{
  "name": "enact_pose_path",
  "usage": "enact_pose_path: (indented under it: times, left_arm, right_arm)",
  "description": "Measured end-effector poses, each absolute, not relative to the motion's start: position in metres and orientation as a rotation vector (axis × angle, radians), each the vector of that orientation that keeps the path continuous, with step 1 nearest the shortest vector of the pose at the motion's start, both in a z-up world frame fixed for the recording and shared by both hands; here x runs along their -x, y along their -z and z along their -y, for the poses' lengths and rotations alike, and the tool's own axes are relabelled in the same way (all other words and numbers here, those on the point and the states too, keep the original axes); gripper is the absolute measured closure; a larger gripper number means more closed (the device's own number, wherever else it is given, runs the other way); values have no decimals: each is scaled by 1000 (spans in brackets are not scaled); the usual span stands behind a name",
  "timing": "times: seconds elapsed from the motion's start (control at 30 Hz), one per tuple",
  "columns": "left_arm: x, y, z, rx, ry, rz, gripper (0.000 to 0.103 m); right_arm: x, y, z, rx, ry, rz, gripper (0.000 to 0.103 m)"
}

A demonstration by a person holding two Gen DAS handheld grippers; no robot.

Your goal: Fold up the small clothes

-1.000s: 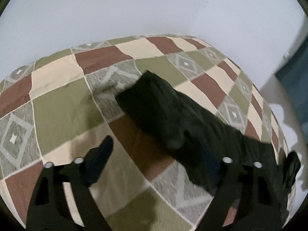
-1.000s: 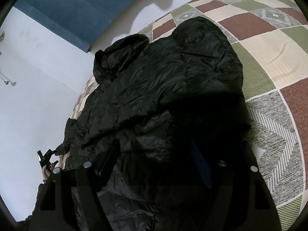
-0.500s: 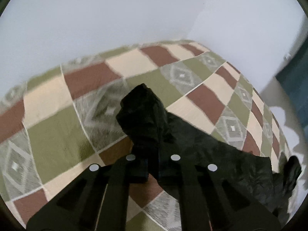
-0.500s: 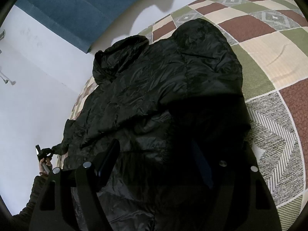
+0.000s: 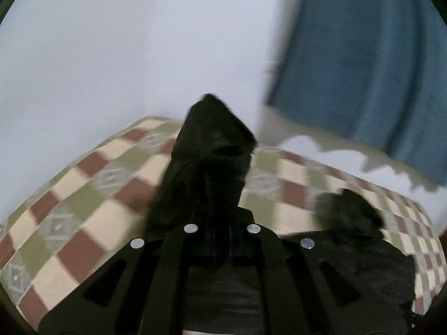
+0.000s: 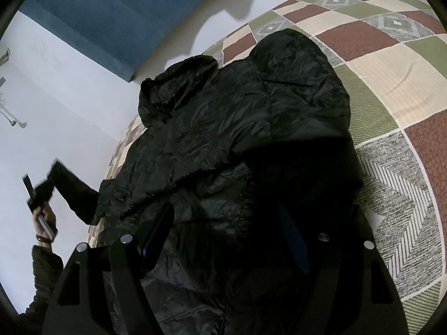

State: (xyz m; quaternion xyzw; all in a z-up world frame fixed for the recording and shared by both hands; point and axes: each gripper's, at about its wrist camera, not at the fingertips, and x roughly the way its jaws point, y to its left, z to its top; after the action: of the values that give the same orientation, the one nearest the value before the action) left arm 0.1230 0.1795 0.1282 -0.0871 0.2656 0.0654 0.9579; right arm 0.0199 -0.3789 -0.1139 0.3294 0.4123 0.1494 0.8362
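A black hooded puffer jacket (image 6: 237, 128) lies spread on a checked bedspread (image 6: 391, 89). Its far sleeve is folded over the body. My left gripper (image 5: 220, 240) is shut on the near sleeve's cuff (image 5: 212, 150) and holds it lifted above the bed; the sleeve and the hand also show in the right wrist view (image 6: 69, 187). My right gripper (image 6: 226, 240) is open and empty, hovering over the jacket's lower body. The hood (image 5: 349, 209) shows in the left wrist view.
The bedspread (image 5: 83, 195) has brown, green, cream and grey squares. A white wall (image 5: 111, 55) rises behind the bed. A blue curtain (image 5: 377, 69) hangs at the right in the left wrist view and shows at the top left of the right wrist view (image 6: 111, 14).
My left gripper closed on the sleeve cuff and lifted it off the bed, swinging towards the jacket body. My right gripper stayed open over the jacket.
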Motion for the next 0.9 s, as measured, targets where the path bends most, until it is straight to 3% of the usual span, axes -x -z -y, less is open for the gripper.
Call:
enact_pose_path:
  times: [0.17, 0.37, 0.57, 0.9]
  left_arm:
    - [-131, -138, -64, 95, 27, -516, 99]
    - [-142, -104, 70, 62, 245, -602, 99]
    - [-149, -52, 159, 23, 357, -704, 99]
    - [-155, 40, 242, -69, 430, -859, 98]
  right_arm:
    - [-19, 113, 381, -711, -323, -868, 28]
    - [-17, 114, 384, -721, -328, -869, 28]
    - [-16, 115, 386, -723, -330, -867, 28]
    - [-15, 116, 392, -737, -339, -864, 28]
